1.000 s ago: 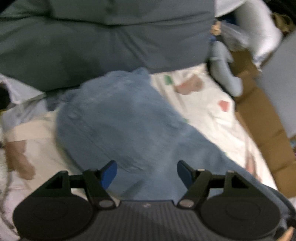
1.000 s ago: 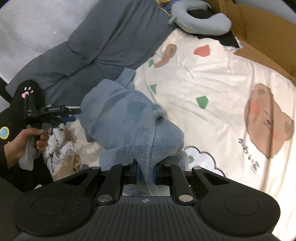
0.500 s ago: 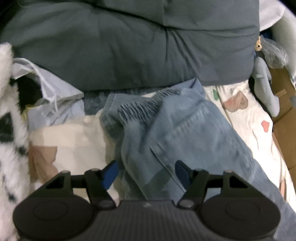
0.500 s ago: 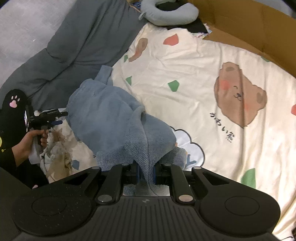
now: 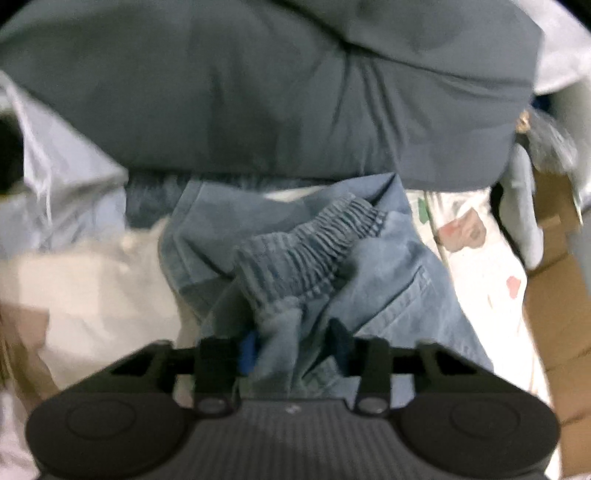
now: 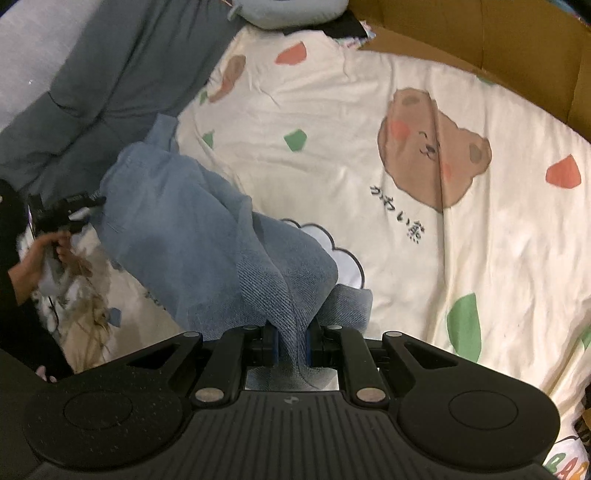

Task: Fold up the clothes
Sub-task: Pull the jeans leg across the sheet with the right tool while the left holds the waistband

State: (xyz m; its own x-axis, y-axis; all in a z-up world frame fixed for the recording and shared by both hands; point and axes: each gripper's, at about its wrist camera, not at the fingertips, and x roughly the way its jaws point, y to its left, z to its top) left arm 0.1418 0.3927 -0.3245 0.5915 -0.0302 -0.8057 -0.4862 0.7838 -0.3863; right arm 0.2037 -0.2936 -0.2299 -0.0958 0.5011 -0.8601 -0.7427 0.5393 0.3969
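Blue denim trousers (image 6: 207,240) lie bunched on a cream bedsheet (image 6: 369,122) printed with bears. My right gripper (image 6: 291,347) is shut on one end of the denim and holds it off the sheet. In the left wrist view the elastic waistband (image 5: 310,251) of the trousers (image 5: 388,295) is gathered between my left gripper's (image 5: 293,343) fingers, which have closed in on the cloth. The left gripper also shows in the right wrist view (image 6: 70,208) at the trousers' far left end.
A dark grey duvet (image 5: 277,92) lies along the far side. A pale blue garment (image 5: 62,184) and other clothes (image 6: 74,295) are piled at the left. A grey neck pillow (image 6: 291,11) and cardboard walls (image 6: 517,48) border the bed.
My left gripper moved onto the waistband and its fingers closed from wide open onto the cloth. My right gripper, still shut on the denim, has pulled it further over the sheet.
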